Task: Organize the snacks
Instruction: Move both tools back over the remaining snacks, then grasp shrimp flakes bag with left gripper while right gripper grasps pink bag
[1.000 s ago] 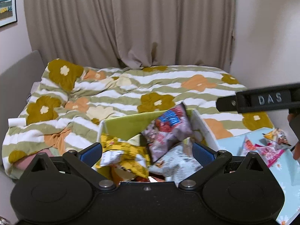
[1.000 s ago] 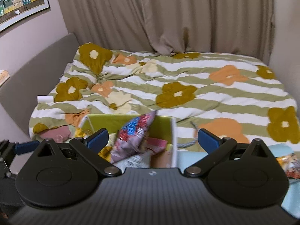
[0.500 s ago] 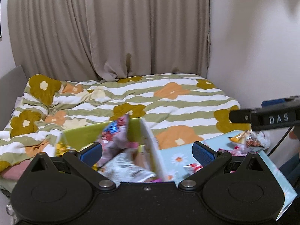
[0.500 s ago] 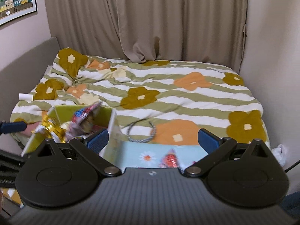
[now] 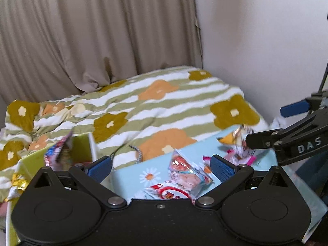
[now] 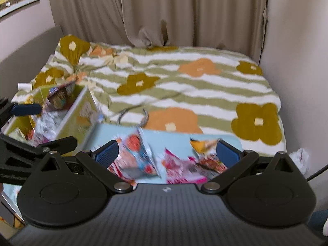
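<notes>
Both tools hang spread wide and empty, left tool (image 5: 161,169) and right tool (image 6: 167,152), above loose snack packets (image 6: 141,155) on a blue daisy-print tabletop (image 5: 131,172). Left of them stands the packed green box (image 6: 80,112); its overstuffed bags may spill when another goes in.

Glossy wrappers, soft cloth, matt black plastic

The snack packets (image 6: 141,153) are shiny, crinkled film; the quilt (image 6: 184,86) is soft printed cloth and the curtain (image 6: 164,10) plain matt fabric. Both grippers (image 5: 161,167) (image 6: 167,152) are matt black plastic with ribbed blue pads (image 5: 100,168) and bright metal pins.
</notes>
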`<action>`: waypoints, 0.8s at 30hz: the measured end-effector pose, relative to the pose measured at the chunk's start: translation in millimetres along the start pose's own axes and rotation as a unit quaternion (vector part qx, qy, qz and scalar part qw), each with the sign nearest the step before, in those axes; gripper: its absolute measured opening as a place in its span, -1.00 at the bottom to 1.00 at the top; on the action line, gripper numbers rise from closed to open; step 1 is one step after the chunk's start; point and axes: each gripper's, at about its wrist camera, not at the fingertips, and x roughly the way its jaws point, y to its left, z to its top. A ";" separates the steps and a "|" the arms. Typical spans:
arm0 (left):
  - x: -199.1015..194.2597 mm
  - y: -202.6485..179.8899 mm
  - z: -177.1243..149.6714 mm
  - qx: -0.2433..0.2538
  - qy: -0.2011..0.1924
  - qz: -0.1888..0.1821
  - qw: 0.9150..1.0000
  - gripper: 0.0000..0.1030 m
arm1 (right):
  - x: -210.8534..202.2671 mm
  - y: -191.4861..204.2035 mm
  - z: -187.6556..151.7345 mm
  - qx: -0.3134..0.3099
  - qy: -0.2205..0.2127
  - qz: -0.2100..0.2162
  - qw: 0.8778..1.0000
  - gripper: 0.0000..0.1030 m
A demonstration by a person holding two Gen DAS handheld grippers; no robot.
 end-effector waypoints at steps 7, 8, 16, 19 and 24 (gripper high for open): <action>63.2 -25.2 -14.3 0.061 0.053 -0.023 0.996 1.00 | 46.0 -29.5 -23.5 0.041 0.048 0.006 0.998 1.00; 73.0 -28.3 -15.9 0.070 0.061 -0.027 0.995 1.00 | 52.7 -31.9 -26.6 0.047 0.055 0.006 0.997 1.00; 137.2 -36.2 -27.6 0.104 0.139 -0.061 0.983 0.99 | 99.6 -45.5 -49.9 0.114 0.098 0.004 0.989 1.00; 151.4 -35.1 -29.9 0.108 0.155 -0.071 0.979 0.99 | 111.7 -49.2 -54.7 0.140 0.106 0.000 0.984 1.00; 174.3 -30.2 -34.0 0.104 0.187 -0.089 0.973 0.83 | 128.1 -51.4 -58.9 0.151 0.111 -0.017 0.982 1.00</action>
